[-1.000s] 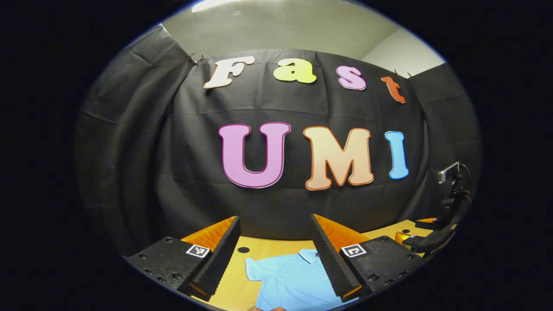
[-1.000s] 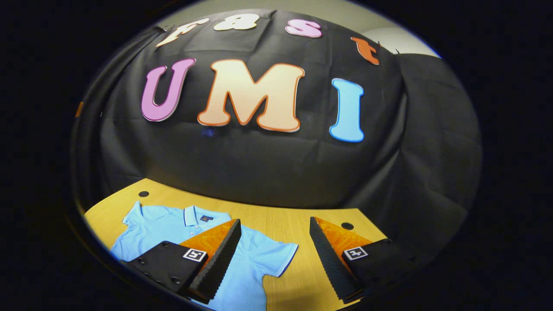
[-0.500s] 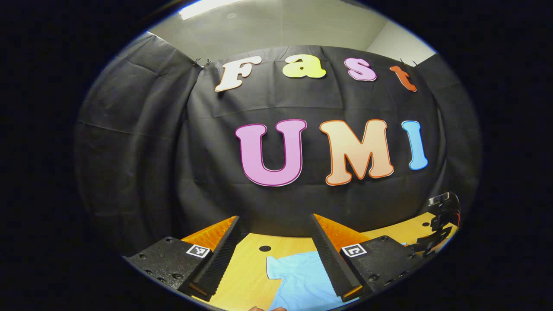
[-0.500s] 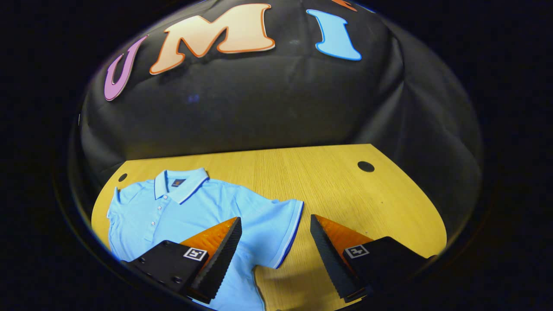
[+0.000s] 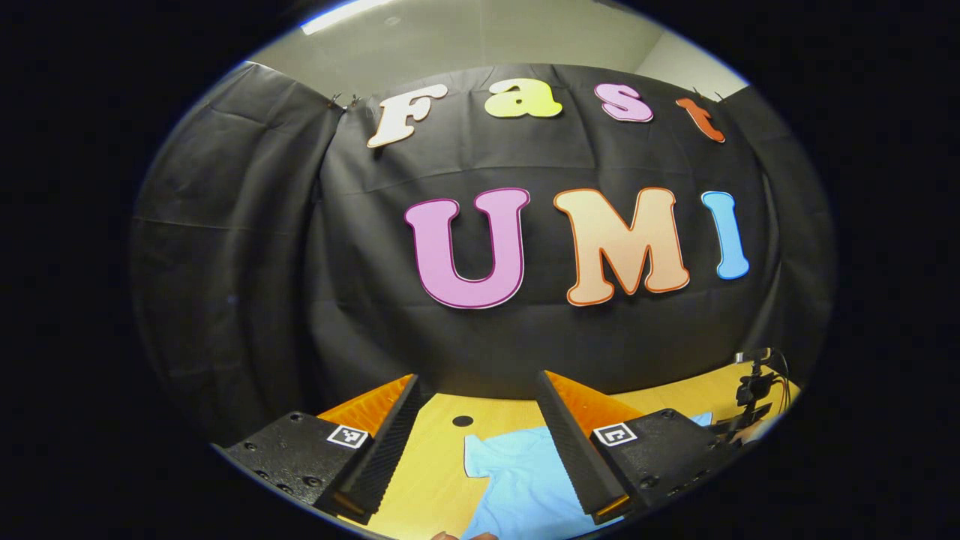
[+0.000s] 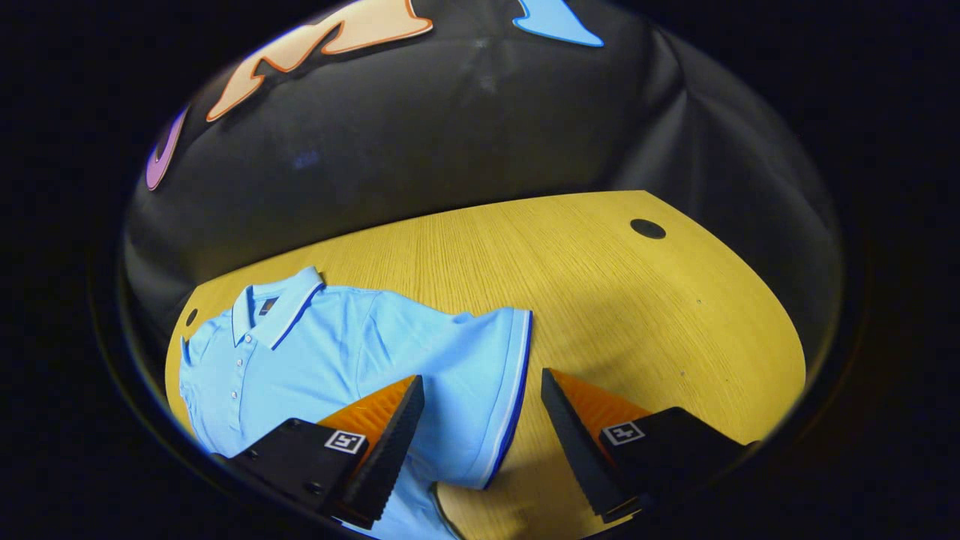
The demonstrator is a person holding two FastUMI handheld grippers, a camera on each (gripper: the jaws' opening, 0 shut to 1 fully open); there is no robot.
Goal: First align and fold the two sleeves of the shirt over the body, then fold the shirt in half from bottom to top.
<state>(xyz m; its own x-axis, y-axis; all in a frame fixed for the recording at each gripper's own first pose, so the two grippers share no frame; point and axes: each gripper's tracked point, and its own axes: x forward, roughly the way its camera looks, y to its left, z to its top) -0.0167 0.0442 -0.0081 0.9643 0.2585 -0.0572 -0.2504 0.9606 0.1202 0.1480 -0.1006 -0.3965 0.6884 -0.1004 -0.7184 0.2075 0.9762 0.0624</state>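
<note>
A light blue polo shirt (image 6: pixel 330 360) lies flat on the wooden table (image 6: pixel 615 300), collar toward the wall. Its right sleeve (image 6: pixel 491 390), edged with a white and dark blue band, spreads outward. My right gripper (image 6: pixel 480 390) hangs open just above that sleeve, the cuff lying between its fingers, which do not press on it. In the left gripper view the shirt's other sleeve (image 5: pixel 495 461) lies on the table, and my left gripper (image 5: pixel 476 386) stands open above and around it. The other gripper (image 5: pixel 750 412) shows small at the far right of that view.
The booth's black cloth wall stands close behind the table. Round cable holes sit in the table top, one (image 6: pixel 647 228) at the far right and one (image 5: pixel 463 421) near the left sleeve. Bare wood lies to the right of the shirt.
My right gripper has tilted down and come closer over the right sleeve, with the cuff now between its fingers. The left gripper has shifted slightly over the left sleeve. Both stay open.
</note>
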